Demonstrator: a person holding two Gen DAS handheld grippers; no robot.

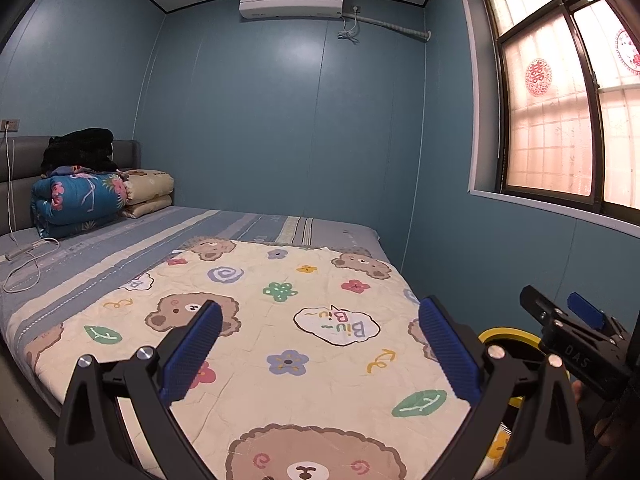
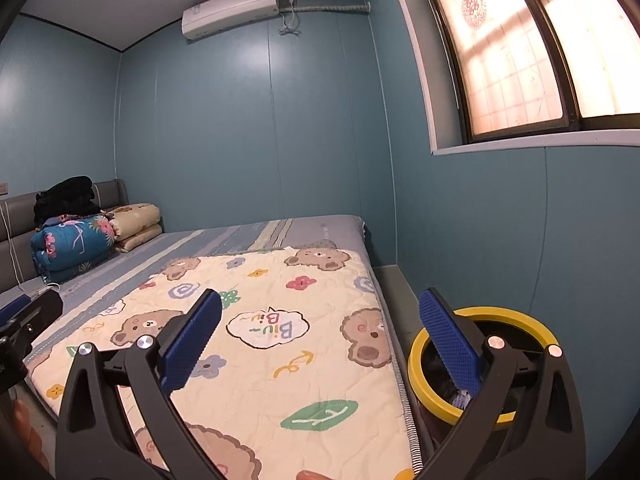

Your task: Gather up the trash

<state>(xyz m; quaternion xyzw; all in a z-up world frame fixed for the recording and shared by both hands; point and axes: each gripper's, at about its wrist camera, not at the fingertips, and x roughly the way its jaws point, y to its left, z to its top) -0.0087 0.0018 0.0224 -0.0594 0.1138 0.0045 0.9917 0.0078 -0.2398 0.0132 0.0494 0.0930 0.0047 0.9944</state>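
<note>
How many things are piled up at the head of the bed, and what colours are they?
Blue flowery folded quilt: 1
Cream folded quilts, stacked: 2
Black bundle of cloth on top: 1
Total: 4

A bed [image 1: 248,224] with a bear-print quilt [image 1: 304,320] fills a blue room. Folded blankets [image 1: 80,196] sit by the headboard [image 1: 128,152]. An air conditioner [image 1: 292,0] hangs above.
</note>
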